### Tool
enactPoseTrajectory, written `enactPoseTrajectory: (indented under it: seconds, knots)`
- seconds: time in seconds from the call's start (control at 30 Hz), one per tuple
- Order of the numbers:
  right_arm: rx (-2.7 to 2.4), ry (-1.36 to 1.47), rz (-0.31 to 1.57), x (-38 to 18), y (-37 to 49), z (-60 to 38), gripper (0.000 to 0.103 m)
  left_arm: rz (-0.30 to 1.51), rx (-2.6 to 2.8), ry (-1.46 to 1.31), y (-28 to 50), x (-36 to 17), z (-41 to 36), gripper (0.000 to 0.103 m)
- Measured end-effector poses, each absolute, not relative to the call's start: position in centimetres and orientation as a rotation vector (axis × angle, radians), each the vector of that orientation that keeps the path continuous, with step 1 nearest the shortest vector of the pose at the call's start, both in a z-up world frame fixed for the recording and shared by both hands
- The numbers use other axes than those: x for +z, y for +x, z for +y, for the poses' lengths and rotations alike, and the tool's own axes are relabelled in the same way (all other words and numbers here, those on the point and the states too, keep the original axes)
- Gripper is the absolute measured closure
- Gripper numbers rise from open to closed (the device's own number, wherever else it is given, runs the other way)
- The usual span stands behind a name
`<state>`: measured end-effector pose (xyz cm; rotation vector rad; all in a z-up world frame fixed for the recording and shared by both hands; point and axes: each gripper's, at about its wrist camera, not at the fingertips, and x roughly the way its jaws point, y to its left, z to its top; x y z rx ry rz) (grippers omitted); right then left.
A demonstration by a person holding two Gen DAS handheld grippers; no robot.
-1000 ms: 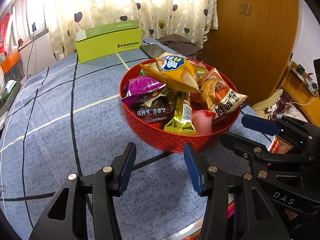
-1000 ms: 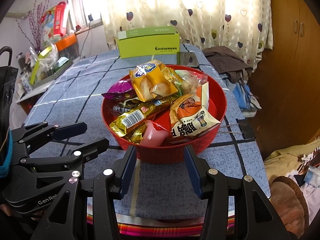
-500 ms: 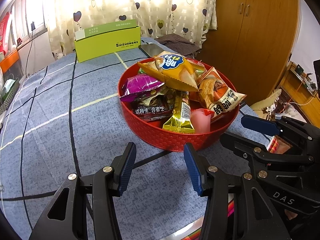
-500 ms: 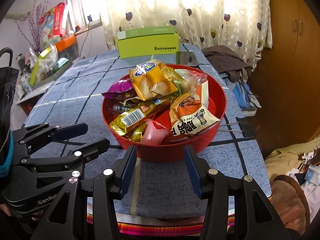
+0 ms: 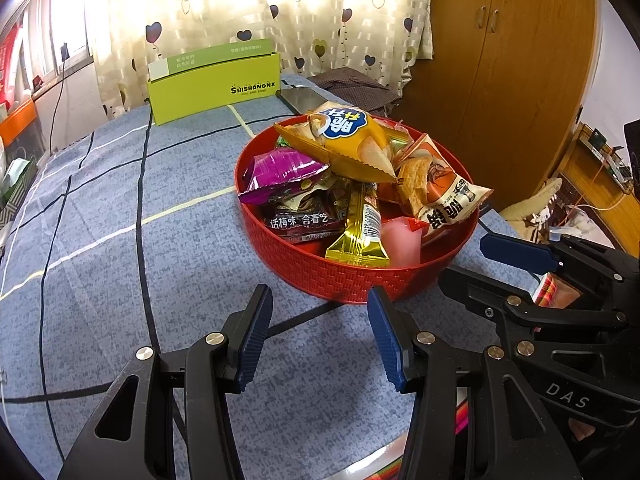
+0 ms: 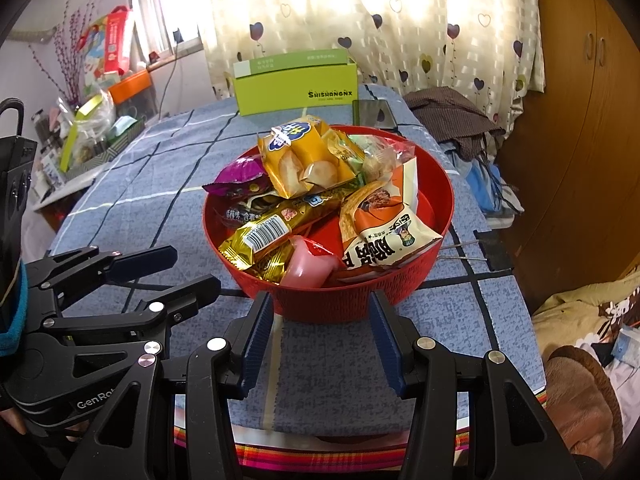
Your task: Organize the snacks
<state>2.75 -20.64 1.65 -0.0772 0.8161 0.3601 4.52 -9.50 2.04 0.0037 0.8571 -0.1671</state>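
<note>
**Inspector:** Snacks, first item. State of the two grippers?

**Assistant:** Left gripper [image 5: 318,334]: jaws parted, blue pads well apart, nothing between them but bare tablecloth [image 5: 120,248]. Its pads touch nothing. Right gripper [image 6: 322,330]: jaws likewise parted and empty. Its fingertips sit just in front of the red basket [image 6: 432,268], one on each side of the near wall; whether they touch the wall cannot be told.

**Inspector:** Position of one against the other?

**Assistant:** Side by side at the near edge of the table, both angled down toward the basket. In the left view the right gripper shows at the right border; in the right view the left one shows at the left border.

**Inspector:** Location of the snacks?

**Assistant:** All heaped inside the red basket. A yellow chip bag [image 6: 304,156] lies on top. Below it are a purple packet [image 5: 280,174], a dark packet with white characters [image 5: 298,220], a gold bar wrapper [image 6: 264,238] with a barcode, a pink jelly cup [image 6: 308,266] against the near wall, and an orange-and-white bag [image 6: 384,228] leaning on the right side.

**Inspector:** Beyond the basket?

**Assistant:** A green box [image 6: 294,84] stands at the far edge of the table, a dark phone [image 6: 374,112] lying just beside it. Heart-print curtain [image 6: 360,20] behind, wooden wardrobe [image 5: 500,60] to the right.
</note>
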Motion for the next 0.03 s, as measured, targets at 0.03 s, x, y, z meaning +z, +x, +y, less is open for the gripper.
enactPoseTrajectory:
  seconds: [0.03]
  knots:
    - [0.359,-0.077,0.817,1.61,2.68,-20.63,0.055,0.857,-0.167,0.004,4.53,2.04,-9.51,0.053]
